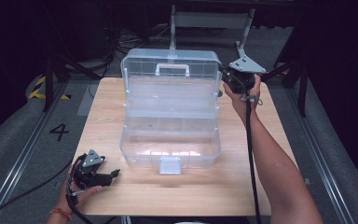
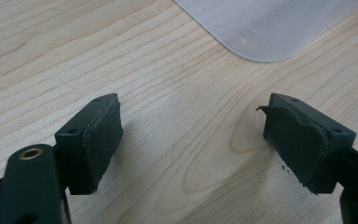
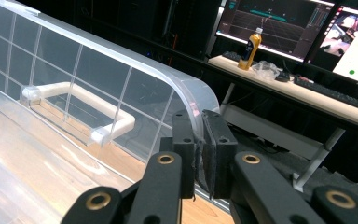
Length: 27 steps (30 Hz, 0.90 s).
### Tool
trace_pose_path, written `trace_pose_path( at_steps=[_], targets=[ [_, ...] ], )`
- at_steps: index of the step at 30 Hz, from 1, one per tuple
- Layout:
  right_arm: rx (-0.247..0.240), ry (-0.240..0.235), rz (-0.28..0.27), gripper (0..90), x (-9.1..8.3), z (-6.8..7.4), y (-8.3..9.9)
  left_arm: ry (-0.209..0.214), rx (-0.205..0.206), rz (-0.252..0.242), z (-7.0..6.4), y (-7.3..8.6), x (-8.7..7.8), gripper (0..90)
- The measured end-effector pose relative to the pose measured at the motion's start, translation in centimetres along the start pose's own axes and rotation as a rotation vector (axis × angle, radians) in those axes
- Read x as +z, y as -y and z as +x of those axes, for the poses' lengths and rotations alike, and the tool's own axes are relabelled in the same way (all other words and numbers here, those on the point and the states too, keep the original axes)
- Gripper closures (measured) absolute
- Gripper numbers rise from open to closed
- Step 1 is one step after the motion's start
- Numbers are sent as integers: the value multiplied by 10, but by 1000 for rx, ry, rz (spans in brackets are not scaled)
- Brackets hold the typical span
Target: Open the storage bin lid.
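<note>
One wooden counter carries everything here, and the biggest thing on it is a clear plastic toolbox standing open in the middle, its tiered trays stepped back toward the raised lid. The lid stands up at the far side of the box, with its white carry handle facing the person. A flat latch tab hangs at the front of the base.

The right tongs are at the lid's far right corner; in the right gripper view their pads are pinched narrow on the lid's curved rim, so the lid is held. The left tongs rest low on the counter near the box's front left corner, spread wide and holding nothing; the left gripper view shows bare wood between the pads and a rounded corner of the box just ahead.

The step in hand looks like swinging the lid, most likely to close the box. The next move would call for a steady arc forward and down, keeping the pinch on the rim so the trays fold in evenly, perhaps with the left tongs steadying the base.
</note>
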State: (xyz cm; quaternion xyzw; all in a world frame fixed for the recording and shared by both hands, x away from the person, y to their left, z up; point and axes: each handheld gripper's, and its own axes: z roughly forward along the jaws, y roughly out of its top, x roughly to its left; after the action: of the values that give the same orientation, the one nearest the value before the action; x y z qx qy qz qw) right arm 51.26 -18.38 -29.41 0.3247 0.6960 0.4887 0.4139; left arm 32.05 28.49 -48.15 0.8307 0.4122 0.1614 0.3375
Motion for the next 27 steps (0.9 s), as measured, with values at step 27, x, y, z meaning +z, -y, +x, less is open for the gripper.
trace_pose_path(
  at_steps=[27],
  targets=[
    [30, -20, 61, 849, 31, -14, 1, 3, 12, 1, 2, -2, 2, 192]
  ],
)
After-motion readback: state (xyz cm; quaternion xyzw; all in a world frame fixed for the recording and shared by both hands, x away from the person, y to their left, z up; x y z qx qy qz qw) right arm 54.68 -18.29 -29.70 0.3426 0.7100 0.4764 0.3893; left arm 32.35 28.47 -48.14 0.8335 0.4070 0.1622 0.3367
